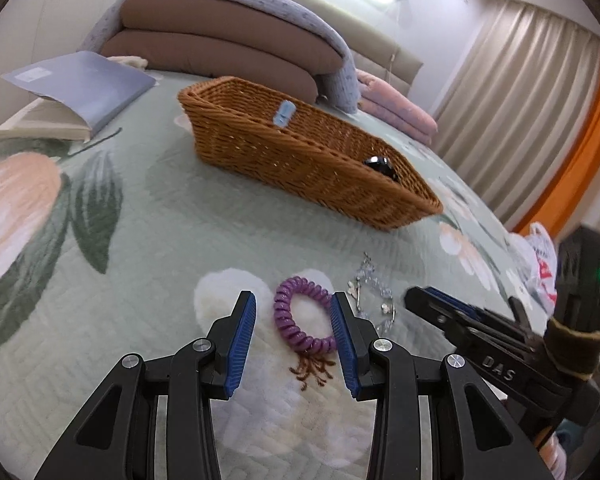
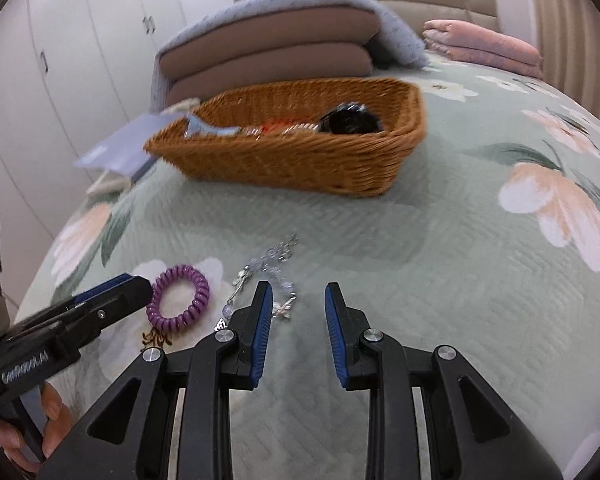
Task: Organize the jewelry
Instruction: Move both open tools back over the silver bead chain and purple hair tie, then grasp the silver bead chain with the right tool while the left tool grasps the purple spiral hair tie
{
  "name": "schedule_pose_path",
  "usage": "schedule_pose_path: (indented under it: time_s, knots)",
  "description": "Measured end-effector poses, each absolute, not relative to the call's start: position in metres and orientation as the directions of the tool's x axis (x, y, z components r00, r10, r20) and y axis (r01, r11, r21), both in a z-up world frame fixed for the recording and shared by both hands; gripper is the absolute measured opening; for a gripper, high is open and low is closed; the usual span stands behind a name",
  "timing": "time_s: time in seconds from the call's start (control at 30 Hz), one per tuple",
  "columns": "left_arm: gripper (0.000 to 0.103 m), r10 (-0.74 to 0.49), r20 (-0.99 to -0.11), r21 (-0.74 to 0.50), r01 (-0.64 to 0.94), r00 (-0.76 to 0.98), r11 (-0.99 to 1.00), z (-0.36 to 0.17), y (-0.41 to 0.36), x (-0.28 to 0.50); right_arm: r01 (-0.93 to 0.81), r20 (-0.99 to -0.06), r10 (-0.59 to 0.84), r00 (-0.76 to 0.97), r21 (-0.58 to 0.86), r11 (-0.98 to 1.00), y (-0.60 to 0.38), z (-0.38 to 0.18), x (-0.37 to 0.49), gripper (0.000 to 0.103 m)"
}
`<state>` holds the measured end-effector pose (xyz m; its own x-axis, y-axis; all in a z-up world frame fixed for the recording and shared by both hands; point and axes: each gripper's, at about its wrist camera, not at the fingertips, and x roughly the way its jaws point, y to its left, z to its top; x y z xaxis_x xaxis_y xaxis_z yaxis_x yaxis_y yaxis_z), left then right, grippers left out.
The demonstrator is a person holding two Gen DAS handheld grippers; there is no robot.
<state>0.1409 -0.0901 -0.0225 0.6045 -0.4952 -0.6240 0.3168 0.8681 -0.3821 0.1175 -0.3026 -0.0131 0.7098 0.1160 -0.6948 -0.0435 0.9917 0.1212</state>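
A purple spiral hair tie [image 1: 300,316] lies on the bedspread between the open fingers of my left gripper [image 1: 294,312]; it also shows in the right wrist view [image 2: 179,297]. A clear beaded bracelet [image 1: 374,292] lies just right of it, and in the right wrist view [image 2: 268,274] it sits at the left finger of my open, empty right gripper [image 2: 296,304]. A wicker basket [image 1: 300,152] stands farther back, holding a dark watch [image 2: 350,119], a blue clip [image 2: 208,130] and other pieces.
An open book with a blue cover [image 1: 68,92] lies at the back left. Stacked brown cushions under a blue blanket [image 1: 220,44] and a folded pink blanket [image 2: 484,46] line the headboard. A plastic bag [image 1: 540,260] sits at the right edge.
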Motion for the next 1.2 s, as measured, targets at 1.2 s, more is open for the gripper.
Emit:
schedule_pose_path:
  time_s: [1.2]
  knots:
    - [0.01, -0.406, -0.688, -0.206, 0.375, 0.602, 0.904, -0.028, -0.118, 0.138, -0.092, -0.729, 0.133, 0.672, 0.097, 0.991, -0.295, -0.022, 0.135, 0.011]
